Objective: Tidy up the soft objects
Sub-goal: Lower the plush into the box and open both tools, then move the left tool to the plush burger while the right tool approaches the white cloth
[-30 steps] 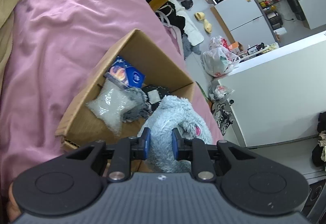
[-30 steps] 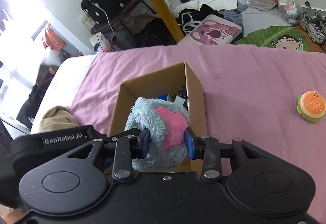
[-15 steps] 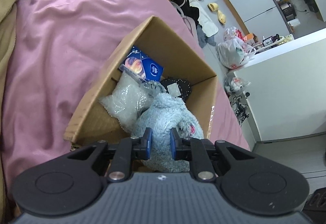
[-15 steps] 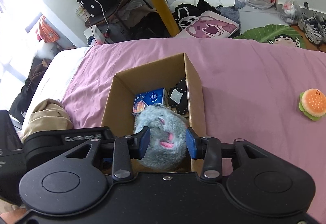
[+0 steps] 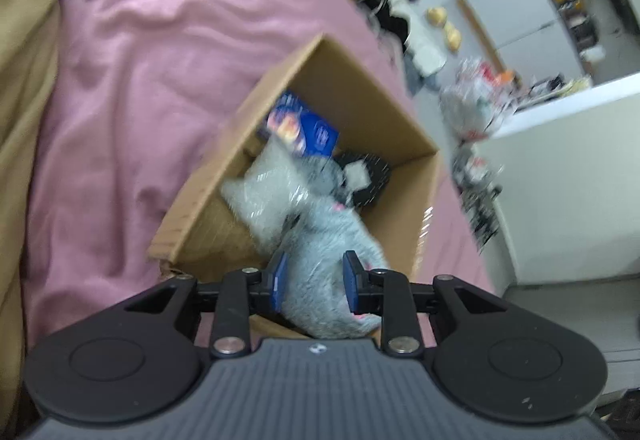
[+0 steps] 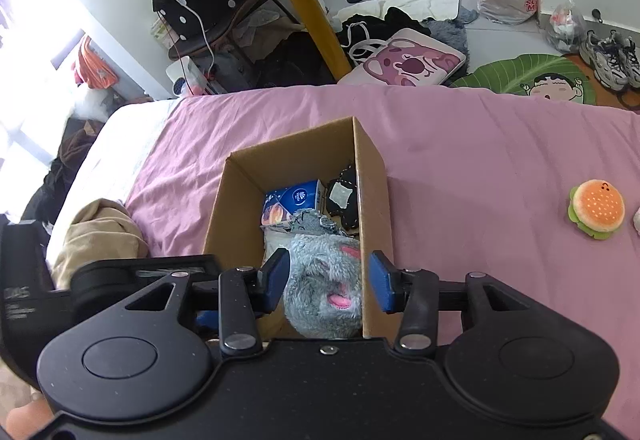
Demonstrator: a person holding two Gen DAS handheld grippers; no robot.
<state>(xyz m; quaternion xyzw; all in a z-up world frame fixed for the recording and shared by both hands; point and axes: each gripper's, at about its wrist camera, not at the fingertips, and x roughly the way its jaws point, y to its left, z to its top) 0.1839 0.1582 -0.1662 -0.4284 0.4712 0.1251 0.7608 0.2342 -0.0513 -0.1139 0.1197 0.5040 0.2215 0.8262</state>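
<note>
Two grippers over box on pink bed.

Left wrist view, blurred: left gripper point(image 5: 314, 286) jaws spread, plush point(image 5: 332, 276) between pads, contact unclear. Plush lies in box point(image 5: 404, 120) near end, beside clear bag point(image 5: 266, 188), blue pack point(image 5: 304, 130).

Right wrist view: right gripper point(image 6: 328, 282) jaws wide, clear of plush point(image 6: 324, 292). Burger toy point(image 6: 596, 209) on bed point(image 6: 480, 144), well right of box point(image 6: 374, 176).

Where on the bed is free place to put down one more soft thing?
Bare pink sheet lies between the cardboard box and the burger plush, and beyond the box toward the bed edge. Inside the box it is crowded around the grey plush.
</note>
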